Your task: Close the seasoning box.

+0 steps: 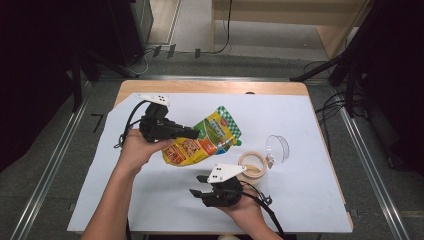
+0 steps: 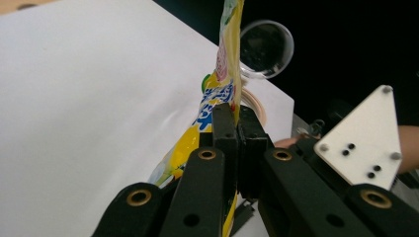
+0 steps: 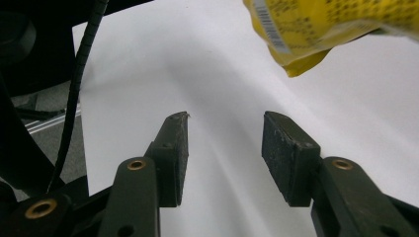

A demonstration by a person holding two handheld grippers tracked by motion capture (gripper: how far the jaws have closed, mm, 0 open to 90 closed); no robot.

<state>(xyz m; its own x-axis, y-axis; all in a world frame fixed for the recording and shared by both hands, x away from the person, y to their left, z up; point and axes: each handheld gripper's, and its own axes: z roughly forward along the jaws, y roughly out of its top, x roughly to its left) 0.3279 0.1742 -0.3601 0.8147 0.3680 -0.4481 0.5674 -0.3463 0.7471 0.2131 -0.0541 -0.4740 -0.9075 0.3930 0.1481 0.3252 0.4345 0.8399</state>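
The left tool (image 1: 192, 134) pinches the refill pouch (image 1: 205, 140) by one thin edge at frame centre, so it may slip before the wide-open right tool (image 1: 197, 186) helps.

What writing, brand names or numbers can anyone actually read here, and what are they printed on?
Nothing reads clearly enough to quote.
Pouch, held in the shut left claw: colourful print and blue lettering, too blurred to read.
Pouch's other face, right gripper view: a barcode and rows of small dark print, too small to read.
Tape roll and clear cup: no writing visible.
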